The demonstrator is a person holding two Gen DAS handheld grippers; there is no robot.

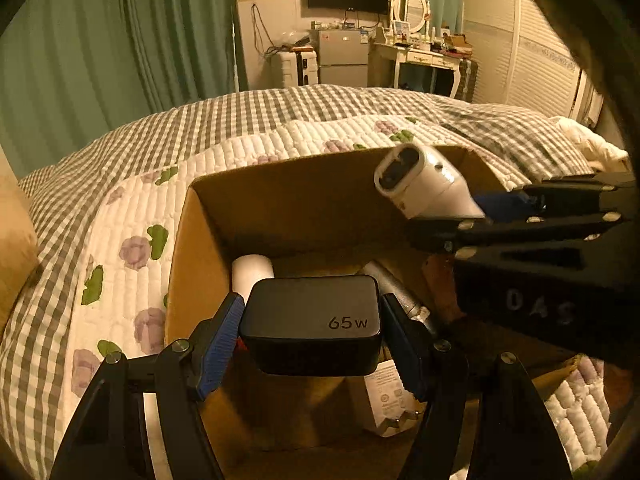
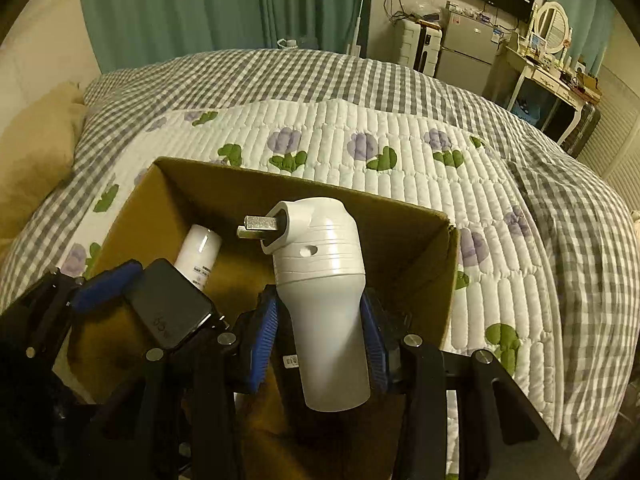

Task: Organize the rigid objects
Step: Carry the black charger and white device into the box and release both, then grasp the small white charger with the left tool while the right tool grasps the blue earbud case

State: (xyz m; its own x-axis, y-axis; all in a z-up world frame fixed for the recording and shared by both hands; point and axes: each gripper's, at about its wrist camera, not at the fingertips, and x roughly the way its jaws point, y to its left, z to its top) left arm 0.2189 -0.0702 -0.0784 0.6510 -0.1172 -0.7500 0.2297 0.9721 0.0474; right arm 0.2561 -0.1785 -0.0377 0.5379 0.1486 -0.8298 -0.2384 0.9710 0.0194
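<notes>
My left gripper [image 1: 312, 320] is shut on a black 65 W charger [image 1: 312, 320] and holds it over the open cardboard box [image 1: 280, 196]. My right gripper [image 2: 324, 336] is shut on a white plug-shaped device [image 2: 320, 280] with two metal prongs, also above the box [image 2: 360, 208]. The device and right gripper show at the right of the left wrist view [image 1: 424, 188]. The charger shows at the left of the right wrist view [image 2: 168, 308]. Inside the box lie a white bottle [image 2: 200, 252], a silver cylinder [image 1: 396, 288] and a white adapter [image 1: 388, 396].
The box sits on a bed with a white floral quilt [image 2: 400, 148] over a grey checked cover [image 1: 240, 112]. A tan pillow [image 2: 36, 140] lies at the left. Green curtains, a small fridge [image 1: 344, 56] and a dressing table [image 1: 424, 56] stand beyond the bed.
</notes>
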